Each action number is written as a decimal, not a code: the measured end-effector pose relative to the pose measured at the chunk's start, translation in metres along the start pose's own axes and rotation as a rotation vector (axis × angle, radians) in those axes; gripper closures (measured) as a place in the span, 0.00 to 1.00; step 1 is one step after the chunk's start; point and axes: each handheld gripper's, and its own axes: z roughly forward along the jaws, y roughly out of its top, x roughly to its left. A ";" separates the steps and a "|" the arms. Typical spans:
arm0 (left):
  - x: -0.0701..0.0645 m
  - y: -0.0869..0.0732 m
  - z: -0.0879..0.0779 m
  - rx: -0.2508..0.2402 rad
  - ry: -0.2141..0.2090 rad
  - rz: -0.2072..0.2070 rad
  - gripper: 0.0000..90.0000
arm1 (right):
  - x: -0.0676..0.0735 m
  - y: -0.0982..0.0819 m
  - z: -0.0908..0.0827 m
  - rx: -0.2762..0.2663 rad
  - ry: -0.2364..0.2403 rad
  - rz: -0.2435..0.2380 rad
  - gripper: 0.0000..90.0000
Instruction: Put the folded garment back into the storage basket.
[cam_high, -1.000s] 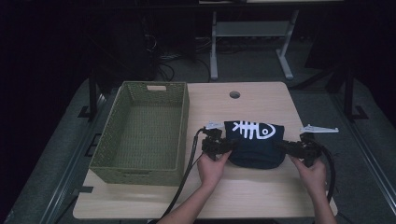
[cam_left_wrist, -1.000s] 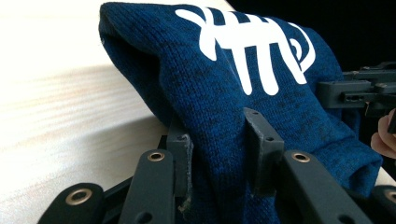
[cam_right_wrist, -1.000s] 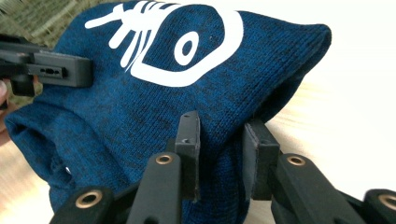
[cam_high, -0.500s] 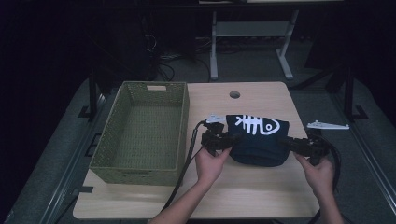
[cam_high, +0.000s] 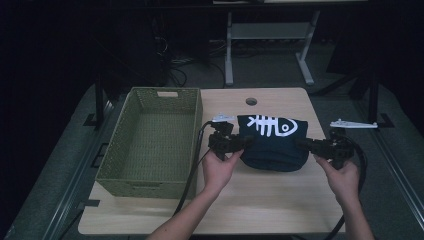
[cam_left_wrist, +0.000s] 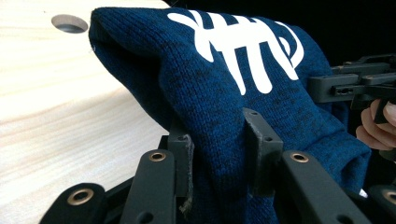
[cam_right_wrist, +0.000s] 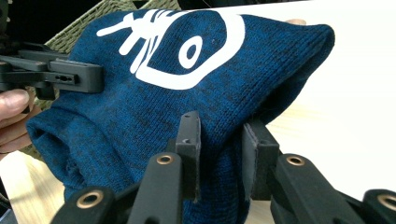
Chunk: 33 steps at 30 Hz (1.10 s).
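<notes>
High view showed the folded sweater slung between the two grippers over the middle of the table, its long axis running from nine o'clock to three o'clock. The left gripper gripped the nine o'clock end and the right gripper the three o'clock end, so neither hand was nearer; each had its own edge. The wicker basket stood just beside the load at nine o'clock, its open mouth up.

Left gripper view showed the jaws clamped on a thick fold of the blue knit, cloth bunched between the pads, with the white fish-bone print at one o'clock from the grip. Right gripper view showed the same: jaws pinched tight on the opposite fold, print at eleven o'clock.

Judging from this, the coming move turned on that sideways offset: the basket lay beyond the left gripper, so both hands would need to carry the sweater toward nine o'clock together, keeping the span level so that the sagging middle cleared the near rim of the basket.
</notes>
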 end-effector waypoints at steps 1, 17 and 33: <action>0.000 0.002 -0.002 -0.005 -0.002 -0.004 0.75 | 0.002 0.002 0.000 -0.004 0.002 -0.001 0.79; 0.010 0.023 -0.032 -0.016 -0.019 -0.012 0.75 | 0.022 0.027 0.003 -0.029 0.079 -0.005 0.79; 0.030 0.032 -0.063 -0.028 -0.034 -0.053 0.75 | 0.042 0.042 0.018 -0.034 0.144 -0.006 0.79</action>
